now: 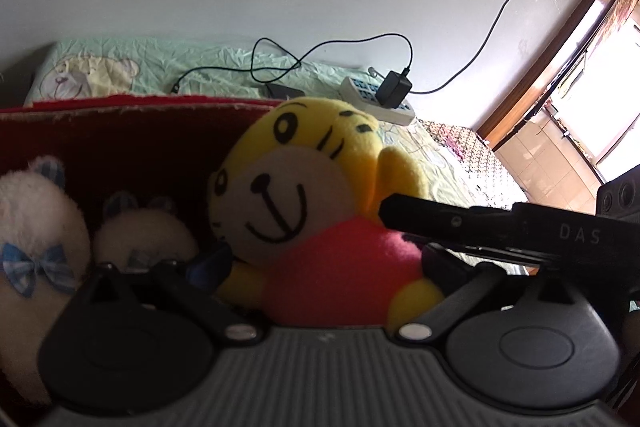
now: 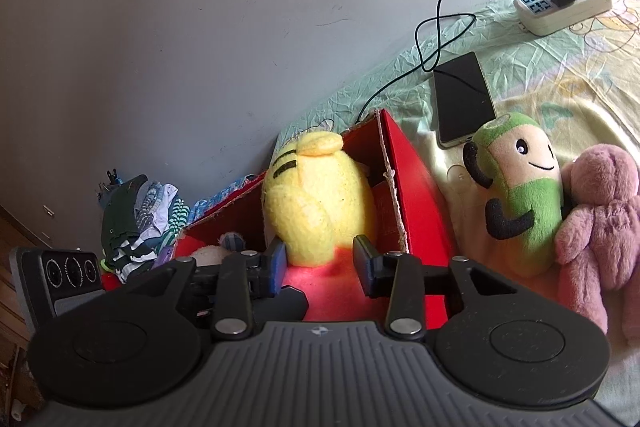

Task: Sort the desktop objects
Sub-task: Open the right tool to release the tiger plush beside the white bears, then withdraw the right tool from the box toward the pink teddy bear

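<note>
Yellow tiger toy inside red box against its right wall, right hand-held gripper spread around its body, left hand-held gripper gap unclear, green toy on bed outside.

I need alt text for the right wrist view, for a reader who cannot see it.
The right claw is open around the base of a yellow plush tiger toy sitting in a red cardboard box on a bed. Right of the box lie a green plush toy and a pink plush toy, beyond them a black smartphone and a white power strip.
</note>
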